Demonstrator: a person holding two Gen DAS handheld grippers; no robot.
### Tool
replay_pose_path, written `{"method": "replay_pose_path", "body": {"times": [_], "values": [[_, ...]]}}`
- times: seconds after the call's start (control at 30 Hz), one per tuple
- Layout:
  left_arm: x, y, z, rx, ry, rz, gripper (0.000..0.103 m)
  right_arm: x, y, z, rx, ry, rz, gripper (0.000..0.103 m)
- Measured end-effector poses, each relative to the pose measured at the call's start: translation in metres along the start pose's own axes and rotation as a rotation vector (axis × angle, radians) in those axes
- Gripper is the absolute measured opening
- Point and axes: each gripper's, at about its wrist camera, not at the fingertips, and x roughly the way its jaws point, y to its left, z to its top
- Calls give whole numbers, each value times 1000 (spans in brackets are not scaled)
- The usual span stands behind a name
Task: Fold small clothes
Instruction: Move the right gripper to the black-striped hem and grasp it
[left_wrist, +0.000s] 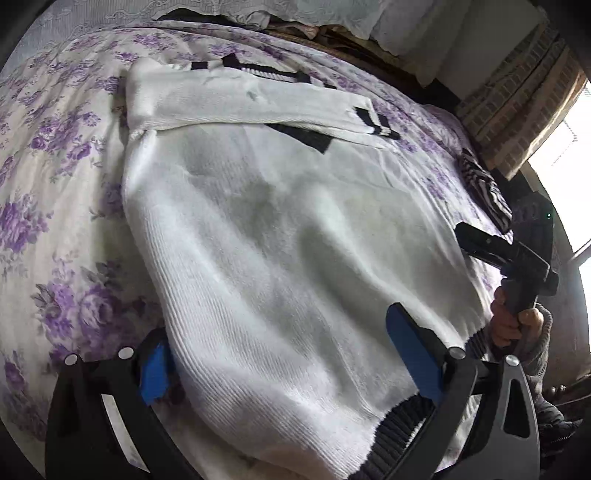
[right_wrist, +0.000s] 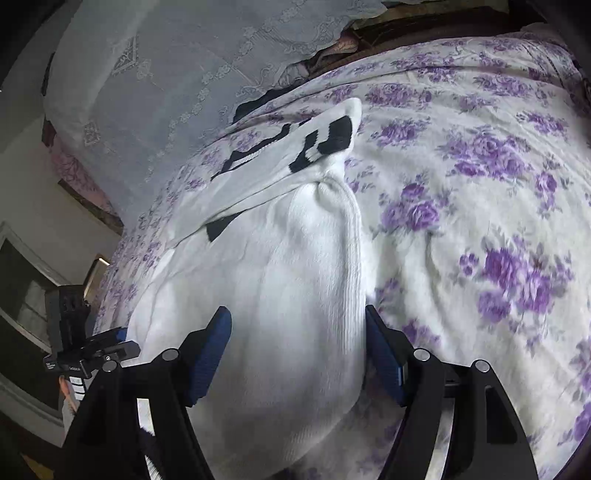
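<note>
A white knit sweater (left_wrist: 280, 236) with black trim lies flat on a bed with a purple-flowered sheet (left_wrist: 55, 206). One sleeve (left_wrist: 258, 107) is folded across its upper part, and that sleeve's black striped cuff (left_wrist: 376, 125) points right. My left gripper (left_wrist: 284, 365) is open above the sweater's lower part, near the black ribbed hem (left_wrist: 399, 424), its blue pads clear of the cloth. My right gripper (right_wrist: 297, 356) is open too, straddling the sweater's side edge (right_wrist: 351, 266) without pressing on it. A hand (left_wrist: 513, 325) holds the right gripper (left_wrist: 476, 242) at the sweater's right side.
A black-and-white striped garment (left_wrist: 484, 188) lies on the sheet to the right of the sweater. White lace cloth (right_wrist: 166, 74) covers the head of the bed. A checked cushion (left_wrist: 517, 107) and a bright window (left_wrist: 569, 147) lie at the far right.
</note>
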Motion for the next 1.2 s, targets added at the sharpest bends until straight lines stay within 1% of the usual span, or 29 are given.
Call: {"method": "replay_pose_path", "body": {"times": [0.03, 0.13, 0.23, 0.33, 0.4, 0.5, 0.53, 0.57, 0.6, 0.63, 0.67, 0.7, 0.73, 0.77, 0.8, 0.87, 0.93, 1.0, 1.03, 1.07, 1.1, 1.13, 1.17, 1.2], "values": [[-3, -3, -4, 6, -5, -10, 98, -3, 2, -5, -4, 4, 26, 74], [-9, -9, -14, 18, -18, -4, 98, -10, 7, -21, -20, 24, 84, 73], [-18, -16, -26, 31, -36, -17, 97, -18, 18, -34, -63, 34, 129, 73], [-26, -25, -37, 58, -55, -14, 97, -24, 30, -46, -110, 59, 191, 73], [-30, -29, -45, 72, -58, -12, 97, -27, 38, -53, -141, 67, 208, 73], [-27, -31, -52, 75, -42, 0, 97, -32, 44, -58, -165, 64, 227, 72], [-25, -31, -53, 71, -37, 7, 97, -34, 46, -58, -167, 59, 233, 68], [-24, -31, -53, 66, -35, 12, 92, -36, 47, -58, -170, 54, 239, 64], [-24, -31, -54, 65, -36, 21, 85, -38, 49, -59, -175, 48, 244, 61], [-24, -32, -54, 68, -37, 47, 67, -42, 50, -59, -179, 33, 241, 52], [-23, -33, -54, 70, -38, 83, 50, -45, 50, -59, -179, 12, 229, 35], [-23, -32, -53, 72, -37, 109, 43, -48, 47, -57, -164, -4, 214, 25], [-22, -30, -51, 67, -36, 130, 29, -51, 41, -54, -138, -9, 220, 17], [-26, -26, -49, 47, -38, 140, 21, -54, 37, -51, -111, -18, 234, 15], [-30, -23, -47, 28, -44, 119, 21, -60, 36, -50, -103, -29, 236, 15], [-40, -18, -46, 1, -59, 88, 21, -66, 38, -48, -126, -31, 207, 15], [-38, -14, -49, -15, -41, 111, 21, -68, 36, -49, -129, -8, 164, 15], [-28, -6, -56, -41, 3, 114, 26, -64, 29, -54, -116, 41, 116, 23], [-24, -1, -60, -54, 20, 101, 28, -61, 23, -57, -105, 61, 111, 34], [-25, -1, -62, -54, 12, 95, 32, -58, 18, -62, -92, 77, 113, 44], [-28, -3, -63, -47, 6, 79, 39, -57, 13, -67, -83, 81, 105, 47], [-29, -6, -63, -42, 4, 54, 65, -54, 9, -72, -73, 82, 101, 49], [-28, -10, -63, -36, 1, 24, 89, -53, 4, -73, -56, 81, 117, 49], [-26, -14, -63, -28, -1, 22, 93, -54, 2, -72, -40, 76, 131, 50]]}}
